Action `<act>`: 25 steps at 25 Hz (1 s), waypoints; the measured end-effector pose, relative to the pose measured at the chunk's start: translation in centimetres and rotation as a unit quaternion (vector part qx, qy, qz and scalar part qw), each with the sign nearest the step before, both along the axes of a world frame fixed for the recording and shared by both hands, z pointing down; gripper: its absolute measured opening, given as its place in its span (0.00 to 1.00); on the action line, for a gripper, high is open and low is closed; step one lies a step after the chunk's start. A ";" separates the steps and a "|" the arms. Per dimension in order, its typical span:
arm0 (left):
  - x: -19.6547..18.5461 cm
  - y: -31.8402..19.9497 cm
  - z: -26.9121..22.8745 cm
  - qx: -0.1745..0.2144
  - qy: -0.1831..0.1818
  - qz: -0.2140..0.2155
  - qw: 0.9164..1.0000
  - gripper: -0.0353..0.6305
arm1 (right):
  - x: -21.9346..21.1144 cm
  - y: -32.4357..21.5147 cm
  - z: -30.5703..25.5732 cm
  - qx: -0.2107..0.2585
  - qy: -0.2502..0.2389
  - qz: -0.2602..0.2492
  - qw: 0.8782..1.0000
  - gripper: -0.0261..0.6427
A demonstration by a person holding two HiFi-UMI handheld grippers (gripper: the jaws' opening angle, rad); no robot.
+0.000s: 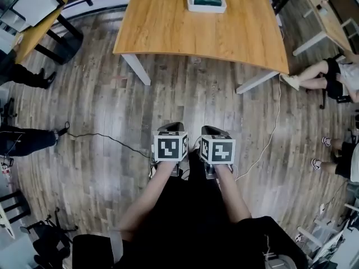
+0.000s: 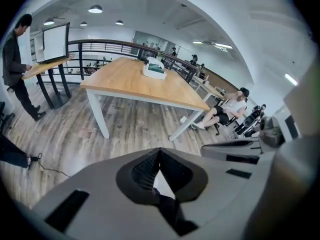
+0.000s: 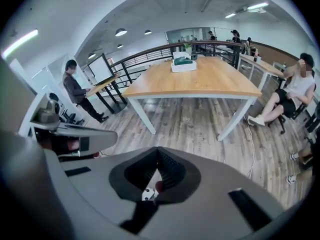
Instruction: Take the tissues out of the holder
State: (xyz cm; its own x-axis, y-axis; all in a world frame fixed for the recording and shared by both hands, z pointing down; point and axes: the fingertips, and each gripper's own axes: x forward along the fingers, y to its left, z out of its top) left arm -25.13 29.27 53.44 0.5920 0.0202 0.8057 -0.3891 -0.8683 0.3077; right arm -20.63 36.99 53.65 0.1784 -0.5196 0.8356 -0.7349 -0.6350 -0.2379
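The tissue holder (image 1: 206, 2) is a white tray with dark green contents and a white tissue sticking up, standing at the far end of the wooden table (image 1: 168, 27). It also shows small in the left gripper view as the holder (image 2: 154, 69) and in the right gripper view as the holder (image 3: 183, 63). My left gripper (image 1: 170, 129) and right gripper (image 1: 212, 131) hang side by side low over the floor, well short of the table. Both have their jaws closed tip to tip with nothing between them: left gripper (image 2: 160, 151), right gripper (image 3: 158, 150).
The table stands on white legs (image 1: 136, 68) on a wood-plank floor. A cable (image 1: 101, 137) runs across the floor at left and another cable (image 1: 268, 136) at right. A seated person (image 1: 325, 74) is at right, a standing person (image 2: 17, 64) by a side desk at left.
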 end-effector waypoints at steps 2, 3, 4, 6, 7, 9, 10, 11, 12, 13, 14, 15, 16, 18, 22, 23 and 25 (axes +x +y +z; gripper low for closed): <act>-1.5 0.6 0.2 -0.008 0.000 0.012 1.000 0.06 | -1.8 0.6 -0.2 -0.004 0.003 0.010 1.000 0.06; -2.2 0.9 0.3 -0.010 0.000 0.018 1.000 0.06 | -2.6 0.9 -0.2 -0.005 0.005 0.012 1.000 0.06; -2.8 1.3 0.5 -0.010 -0.001 0.024 1.000 0.06 | -3.3 1.0 -0.3 -0.004 0.007 0.013 1.000 0.06; -3.7 2.0 0.7 -0.010 -0.002 0.034 0.999 0.06 | -4.2 1.3 -0.4 0.000 0.009 0.017 1.000 0.06; -4.0 2.3 0.8 -0.009 -0.002 0.038 0.999 0.06 | -4.5 1.5 -0.5 0.003 0.011 0.019 1.000 0.06; -4.3 2.7 0.8 -0.007 -0.001 0.042 0.999 0.06 | -4.6 1.7 -0.7 0.010 0.016 0.023 1.000 0.06; -4.3 2.8 0.7 -0.005 0.000 0.043 0.999 0.06 | -4.5 1.7 -0.8 0.012 0.018 0.025 0.999 0.06; -4.2 2.8 0.6 -0.003 0.002 0.044 0.999 0.06 | -4.4 1.8 -0.9 0.014 0.019 0.027 0.999 0.06; -4.1 2.9 0.4 -0.002 0.003 0.045 0.999 0.06 | -4.2 1.9 -1.0 0.014 0.021 0.029 0.999 0.06; -3.9 2.9 0.3 -0.002 0.004 0.045 0.999 0.06 | -4.0 2.0 -1.2 0.015 0.021 0.030 0.999 0.06; -3.7 3.0 0.2 -0.002 0.005 0.045 0.999 0.06 | -3.8 2.0 -1.3 0.015 0.022 0.029 0.999 0.06; -3.6 3.0 0.1 -0.002 0.005 0.045 0.999 0.06 | -3.6 2.0 -1.4 0.016 0.022 0.028 0.999 0.06; -3.4 3.1 0.0 -0.003 0.005 0.045 0.999 0.06 | -3.4 2.0 -1.5 0.016 0.022 0.026 0.999 0.06; -3.1 3.3 -0.1 -0.004 0.007 0.044 0.999 0.06 | -3.1 2.1 -1.6 0.016 0.023 0.024 0.999 0.06; -2.3 3.5 -0.2 -0.007 0.011 0.045 0.999 0.06 | -2.4 2.1 -1.6 0.015 0.019 0.023 0.999 0.06; -2.1 3.5 -0.3 -0.007 0.010 0.045 0.999 0.06 | -2.2 2.0 -1.5 0.015 0.016 0.022 1.000 0.06; -1.4 3.4 -0.4 -0.007 0.010 0.045 0.999 0.06 | -1.4 2.0 -1.5 0.014 0.014 0.021 1.000 0.06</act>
State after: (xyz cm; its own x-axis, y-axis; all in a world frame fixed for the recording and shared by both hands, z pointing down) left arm -26.51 32.67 53.09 0.6035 0.0842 0.7929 -0.3038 -0.8951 0.3263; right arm -22.08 38.99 52.11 0.2246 -0.5347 0.8146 -0.7140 -0.6593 -0.2358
